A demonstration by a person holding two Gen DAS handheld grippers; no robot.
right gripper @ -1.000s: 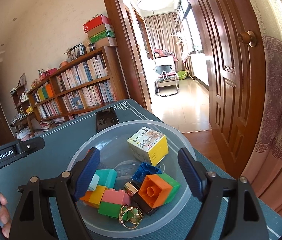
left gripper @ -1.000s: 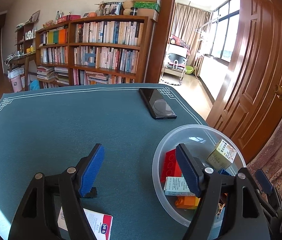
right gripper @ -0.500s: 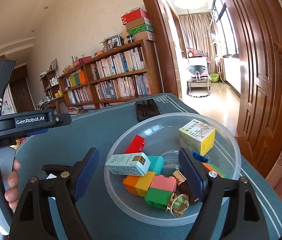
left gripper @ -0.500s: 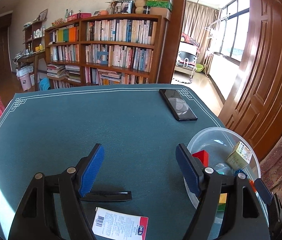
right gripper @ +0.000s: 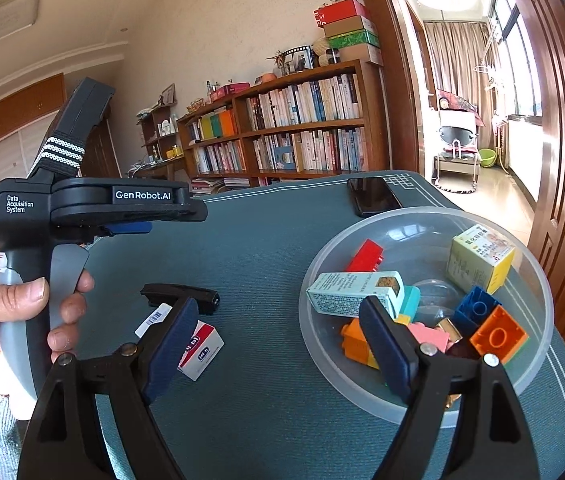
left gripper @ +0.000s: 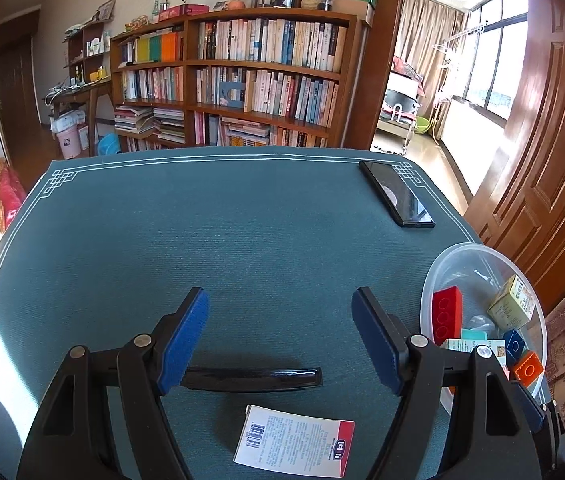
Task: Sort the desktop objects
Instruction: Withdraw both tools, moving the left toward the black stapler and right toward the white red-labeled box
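Observation:
A clear plastic bowl (right gripper: 522,384) holds several toy bricks, a pale blue box (right gripper: 352,293) and a yellow box (right gripper: 480,258); it also shows in the left wrist view (left gripper: 462,258) at the right. On the green mat lie a red-and-white box (left gripper: 294,440), also in the right wrist view (right gripper: 202,350), and a black bar-shaped object (left gripper: 250,378), also in the right wrist view (right gripper: 180,296). My left gripper (left gripper: 278,338) is open and empty above them. My right gripper (right gripper: 278,348) is open and empty between the box and the bowl.
A black phone (left gripper: 396,199) lies at the far right corner of the green mat (left gripper: 202,240). The person's hand holds the left gripper body (right gripper: 54,216) at the left of the right wrist view. A bookshelf and a wooden door stand behind the table.
Both grippers have swung left, away from the bowl. The red-and-white box and the black object have come further into both views. The pale blue box now lies in the bowl.

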